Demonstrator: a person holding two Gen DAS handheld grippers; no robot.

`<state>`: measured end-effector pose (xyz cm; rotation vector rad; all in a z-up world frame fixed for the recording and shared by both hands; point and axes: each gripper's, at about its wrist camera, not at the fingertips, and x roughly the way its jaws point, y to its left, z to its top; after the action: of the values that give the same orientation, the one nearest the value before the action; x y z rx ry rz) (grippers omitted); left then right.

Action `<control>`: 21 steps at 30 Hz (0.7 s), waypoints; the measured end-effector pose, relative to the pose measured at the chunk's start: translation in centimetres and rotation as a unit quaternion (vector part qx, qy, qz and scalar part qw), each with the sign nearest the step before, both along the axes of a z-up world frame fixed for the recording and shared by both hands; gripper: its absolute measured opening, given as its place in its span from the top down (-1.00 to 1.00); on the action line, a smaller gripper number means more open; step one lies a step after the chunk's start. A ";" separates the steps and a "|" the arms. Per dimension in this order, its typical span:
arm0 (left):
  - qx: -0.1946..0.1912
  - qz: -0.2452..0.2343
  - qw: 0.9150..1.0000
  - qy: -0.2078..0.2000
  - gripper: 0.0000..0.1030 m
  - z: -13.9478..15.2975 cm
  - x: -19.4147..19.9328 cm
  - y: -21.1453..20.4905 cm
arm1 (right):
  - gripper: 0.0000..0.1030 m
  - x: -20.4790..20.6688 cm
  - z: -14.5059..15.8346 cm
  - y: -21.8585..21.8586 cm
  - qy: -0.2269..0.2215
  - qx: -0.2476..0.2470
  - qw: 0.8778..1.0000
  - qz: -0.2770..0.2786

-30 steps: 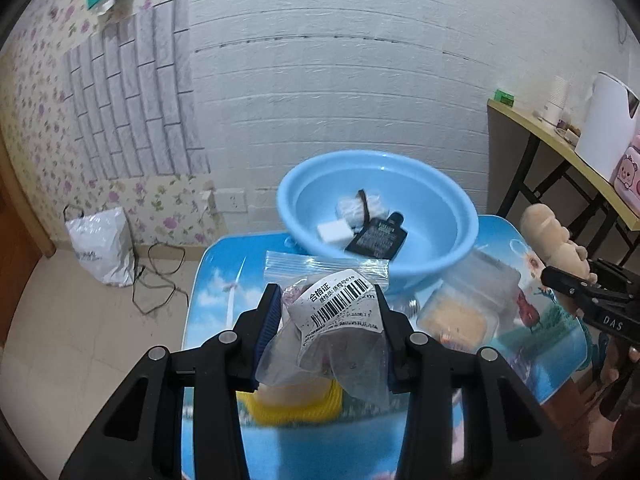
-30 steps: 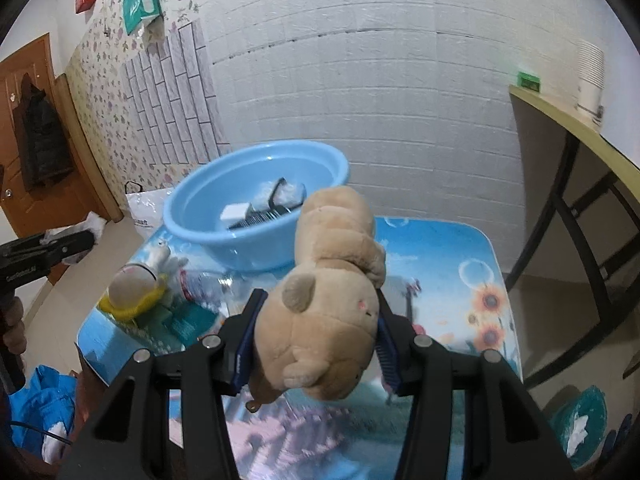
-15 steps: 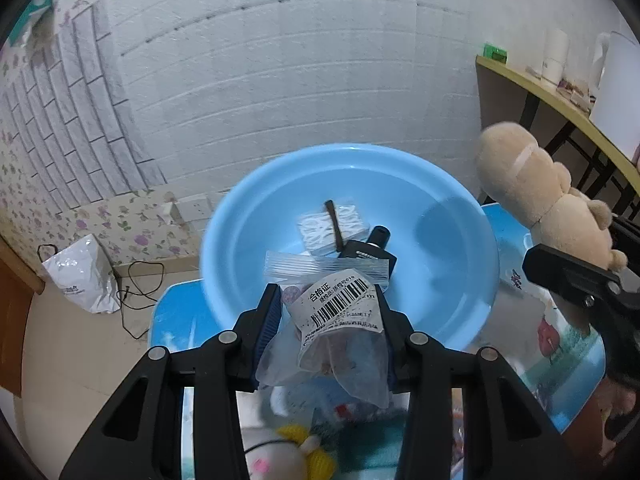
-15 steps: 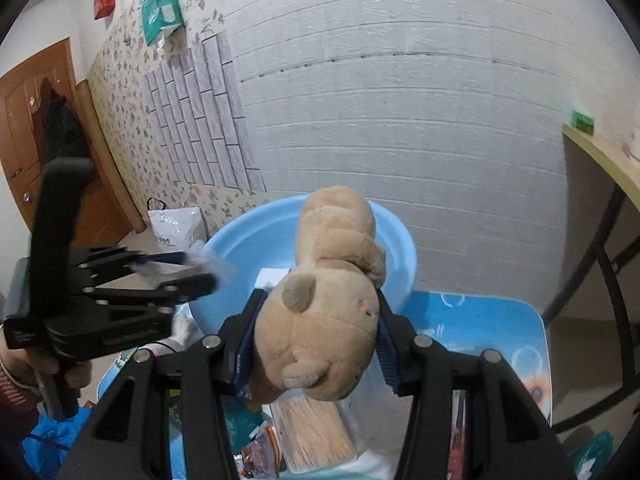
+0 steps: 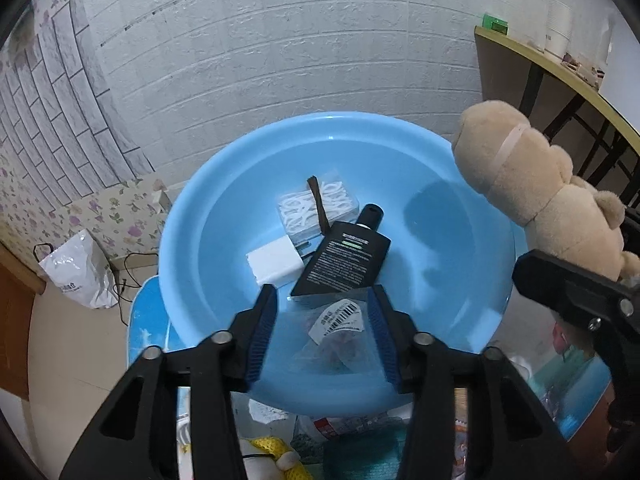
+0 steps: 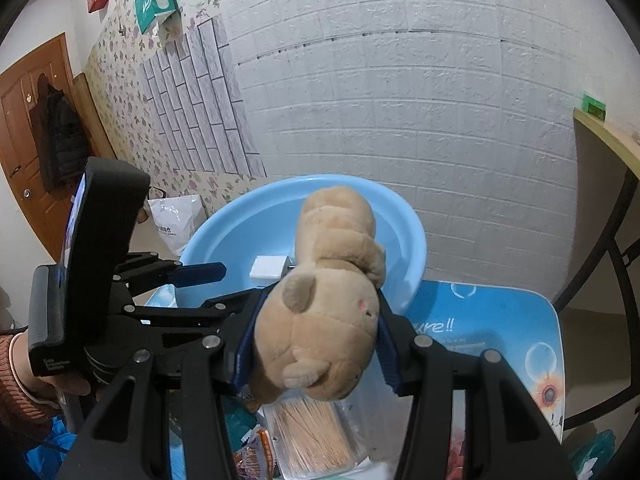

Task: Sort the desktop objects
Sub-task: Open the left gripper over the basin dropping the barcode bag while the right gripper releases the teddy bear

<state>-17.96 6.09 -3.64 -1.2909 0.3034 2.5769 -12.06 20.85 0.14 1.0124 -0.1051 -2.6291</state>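
Since the earlier frame, the left gripper (image 5: 322, 334) has moved over the blue basin (image 5: 472, 184); its jaws are opening, and the light, crinkly barcode-labelled plastic pouch (image 5: 338, 338) lies loose between them on the basin's inner wall. The right gripper (image 6: 312, 344) jaws clamp the plush bear (image 6: 324, 320), soft and compressible, at its head.

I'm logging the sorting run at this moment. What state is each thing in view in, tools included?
Round light-blue plastic basin: upright, partly filled.
Clear plastic bag with barcode label: inside the basin, between the left tool's opening jaws, pads clear of it.
Black flat tube: lying in the basin.
White block: lying in the basin.
Tan plush toy: clamped in the right tool, over the basin's rim.
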 end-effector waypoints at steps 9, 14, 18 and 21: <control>0.008 0.028 1.000 0.005 -0.42 0.6 0.4 -1.9 | 0.04 0.0 -0.3 -0.6 -0.007 0.005 1.000 0.008; 0.013 0.041 0.999 0.006 -0.44 0.6 0.6 -3.1 | 0.04 -0.4 -0.5 -1.2 -0.011 0.015 1.000 0.010; 0.018 0.051 0.999 0.010 -0.65 1.0 0.8 -3.9 | 0.02 -0.8 -0.8 -1.9 -0.018 0.023 0.999 0.017; 0.017 0.056 0.998 0.016 -0.70 1.4 1.1 -4.5 | -0.03 -0.8 -0.8 -2.5 -0.020 0.026 0.999 0.021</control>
<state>-16.89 1.57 -2.27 -1.2904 0.1984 2.6854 -12.82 18.31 -0.63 1.0728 -0.0244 -2.5870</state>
